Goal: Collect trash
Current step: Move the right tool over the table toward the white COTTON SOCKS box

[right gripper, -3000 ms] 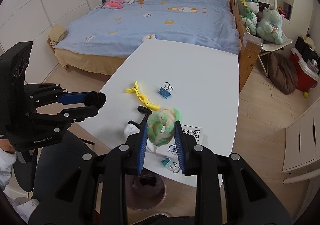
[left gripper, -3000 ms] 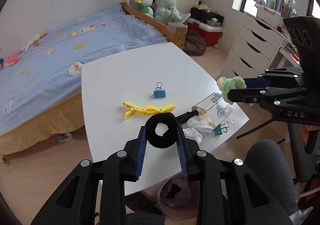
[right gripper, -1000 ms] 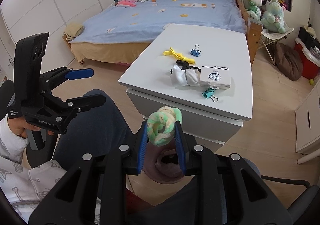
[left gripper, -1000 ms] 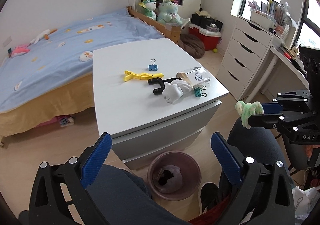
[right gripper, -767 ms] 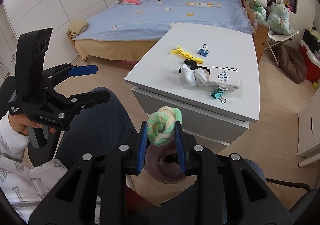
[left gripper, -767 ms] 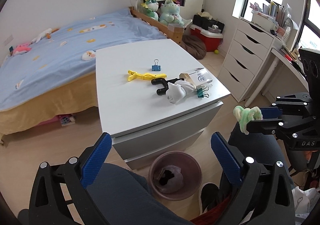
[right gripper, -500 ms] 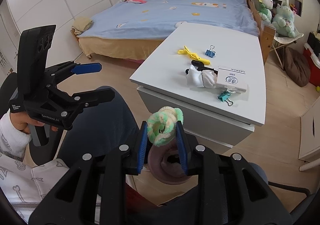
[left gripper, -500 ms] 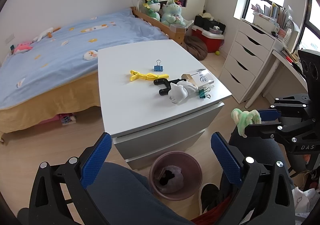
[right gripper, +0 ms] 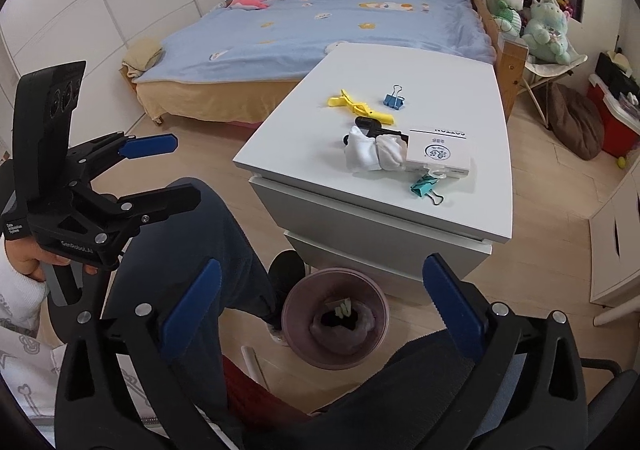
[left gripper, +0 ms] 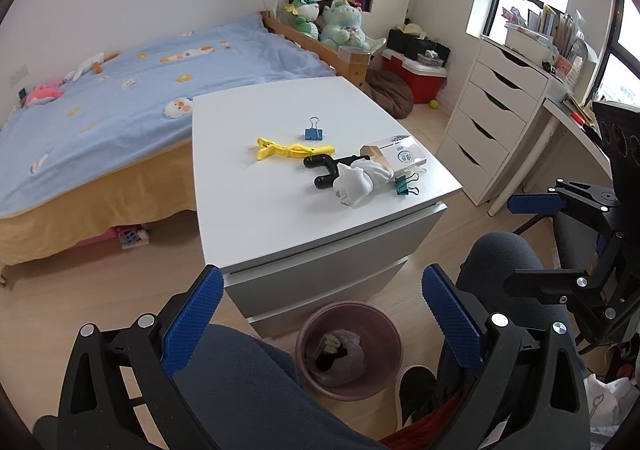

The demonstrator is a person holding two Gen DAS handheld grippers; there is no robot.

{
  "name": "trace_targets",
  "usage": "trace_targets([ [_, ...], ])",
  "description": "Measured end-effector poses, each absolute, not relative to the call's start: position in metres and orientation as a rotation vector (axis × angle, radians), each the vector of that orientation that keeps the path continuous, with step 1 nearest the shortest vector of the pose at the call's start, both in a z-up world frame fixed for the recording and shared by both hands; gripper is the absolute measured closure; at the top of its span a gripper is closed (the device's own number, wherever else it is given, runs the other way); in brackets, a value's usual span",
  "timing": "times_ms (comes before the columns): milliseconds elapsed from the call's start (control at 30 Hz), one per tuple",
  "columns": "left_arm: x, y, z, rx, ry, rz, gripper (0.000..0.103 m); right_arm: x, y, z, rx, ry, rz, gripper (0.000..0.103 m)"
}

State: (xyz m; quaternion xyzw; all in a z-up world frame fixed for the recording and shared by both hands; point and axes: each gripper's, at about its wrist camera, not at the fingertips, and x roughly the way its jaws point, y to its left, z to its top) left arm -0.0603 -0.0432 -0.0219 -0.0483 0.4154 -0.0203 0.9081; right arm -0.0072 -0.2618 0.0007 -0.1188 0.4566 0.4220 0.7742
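The bed (right gripper: 320, 26) fills the upper left of the right wrist view, and the white drawer cabinet (right gripper: 400, 210) sits at centre right, its top carrying what I have yet to sort: a white sock bundle (right gripper: 370, 152) touching the sock box (right gripper: 438, 154), a black hook-shaped piece (right gripper: 366, 123) under them, a yellow hair clip (right gripper: 360, 106), a blue binder clip (right gripper: 394, 100) beyond it and a teal binder clip (right gripper: 426, 186) near the front edge. On the floor just in front of the cabinet, low in the frame's middle, stands the mauve waste bin (right gripper: 294, 314), and inside it I see the pale green scrunchie (right gripper: 343, 309) lying beside something dark. My right gripper (right gripper: 320, 302) hangs above the bin; its jaws have just been opening and now stand wide apart with nothing between them. My left gripper (left gripper: 320, 314) is spread just as wide and empty, in the lower part of the left wrist view, also looking down at the bin (left gripper: 312, 330). I judge the risks lie in the next pick: the small binder clips sit flat and could slide off the front edge if I nudge them, the sock bundle may drag the box along with it, and my knees crowd the bin, so a drop released off-centre could land on the floor.
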Motion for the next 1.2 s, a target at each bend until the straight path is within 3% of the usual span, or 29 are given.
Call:
trace_targets([
  [600,-0.056,-0.044,-0.026,-0.103,0.857,-0.041,0.007,0.016,-0.27,0.004,-0.221,1.0,0.758,0.003],
  [1200,-0.046,-0.043,-0.018,-0.108,0.825,-0.045,0.007,0.101,-0.238,0.011,-0.255,0.991,0.657,0.003],
])
